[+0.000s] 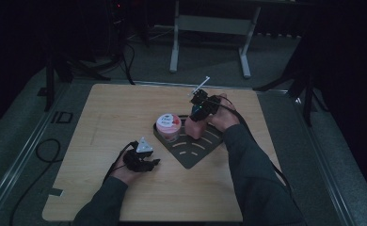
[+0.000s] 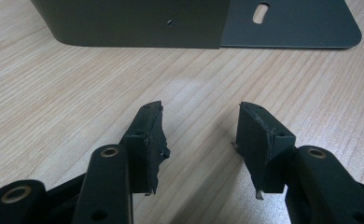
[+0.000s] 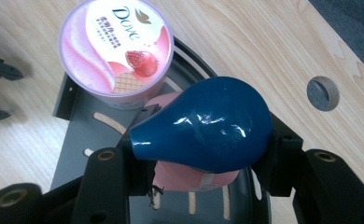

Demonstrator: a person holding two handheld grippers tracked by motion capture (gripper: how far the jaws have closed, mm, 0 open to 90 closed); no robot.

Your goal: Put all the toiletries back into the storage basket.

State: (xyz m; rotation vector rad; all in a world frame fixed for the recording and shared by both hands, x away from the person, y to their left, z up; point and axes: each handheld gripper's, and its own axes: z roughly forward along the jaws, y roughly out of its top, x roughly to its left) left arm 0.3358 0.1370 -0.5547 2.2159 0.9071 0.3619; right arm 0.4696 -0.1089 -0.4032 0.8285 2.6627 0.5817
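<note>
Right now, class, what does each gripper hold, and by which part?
The right gripper holds a glossy dark-blue bulb-shaped object, jaws clamped across its wide rounded body. The left gripper holds nothing; its jaws stand open over the bare wooden table.

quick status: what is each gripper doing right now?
Left gripper: open, nothing between the jaws, over bare table.
Right gripper: shut on a blue bulb, above the dark tray.
</note>
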